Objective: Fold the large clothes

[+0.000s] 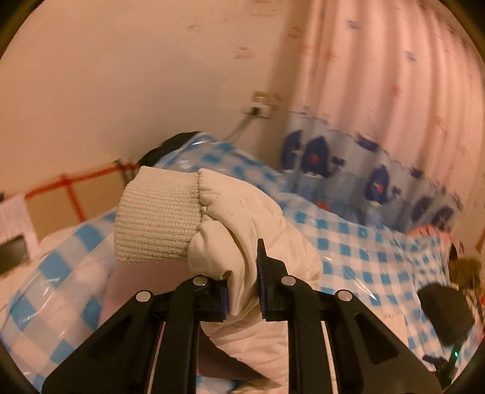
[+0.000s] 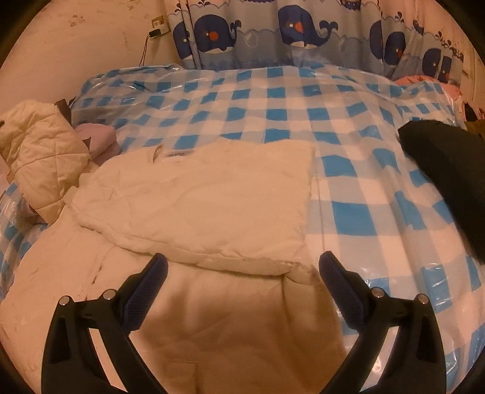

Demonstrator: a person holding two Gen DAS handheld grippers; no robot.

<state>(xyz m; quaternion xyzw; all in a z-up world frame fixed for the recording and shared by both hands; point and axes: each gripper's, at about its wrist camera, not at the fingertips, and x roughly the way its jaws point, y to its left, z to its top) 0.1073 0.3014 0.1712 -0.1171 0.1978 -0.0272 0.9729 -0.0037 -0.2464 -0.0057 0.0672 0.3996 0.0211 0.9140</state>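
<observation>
The left tongs (image 1: 242,282) pinch the cream quilted jacket's sleeve (image 1: 248,224), lifted above the bed (image 2: 348,145), its ribbed cuff (image 1: 157,215) sticking out past the pads. The right tongs (image 2: 242,272) stand wide and empty just above the jacket (image 2: 197,194), which lies on the near side of the checked bed, one panel folded over.

Bedroom corner seen under warm, dim light

A bed (image 2: 303,100) is covered with blue-and-white checked plastic sheeting; behind it a whale-printed curtain (image 2: 303,27) is hung, and a charger is plugged into a wall socket (image 2: 159,25) on the cream wall (image 1: 121,75).
</observation>
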